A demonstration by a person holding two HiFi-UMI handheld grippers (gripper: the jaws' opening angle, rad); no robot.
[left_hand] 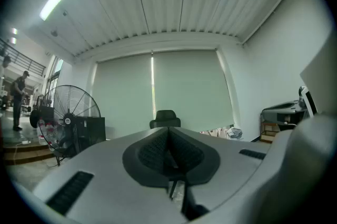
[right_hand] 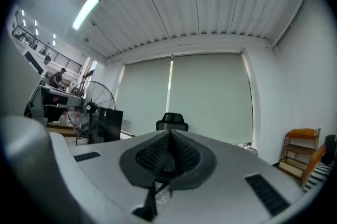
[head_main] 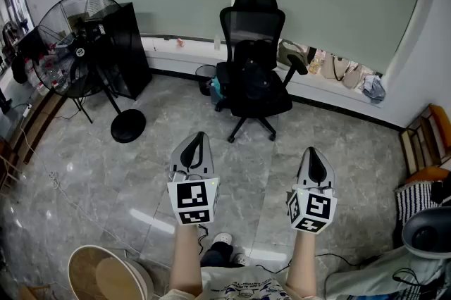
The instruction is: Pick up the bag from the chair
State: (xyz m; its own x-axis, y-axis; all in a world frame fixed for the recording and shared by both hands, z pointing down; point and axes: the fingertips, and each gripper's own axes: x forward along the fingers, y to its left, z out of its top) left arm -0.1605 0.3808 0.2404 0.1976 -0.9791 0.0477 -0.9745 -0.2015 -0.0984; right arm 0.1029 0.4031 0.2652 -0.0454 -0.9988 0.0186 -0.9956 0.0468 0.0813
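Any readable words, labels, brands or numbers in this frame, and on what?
Nothing is legible.
Fan hub label: too small to read.
Shirt print: blurred, unreadable.
Marker cubes: square patterns only, no letters.

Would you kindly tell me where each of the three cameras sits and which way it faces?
Head view: on the person's head, facing forward and steeply down at the chair holding the bag; both forearms, left gripper and right gripper show.
Left gripper view: on the left gripper, level toward the chair; only its shut jaws show.
Right gripper view: on the right gripper, likewise; shut jaws show.
Shared: all three show chair and fan.
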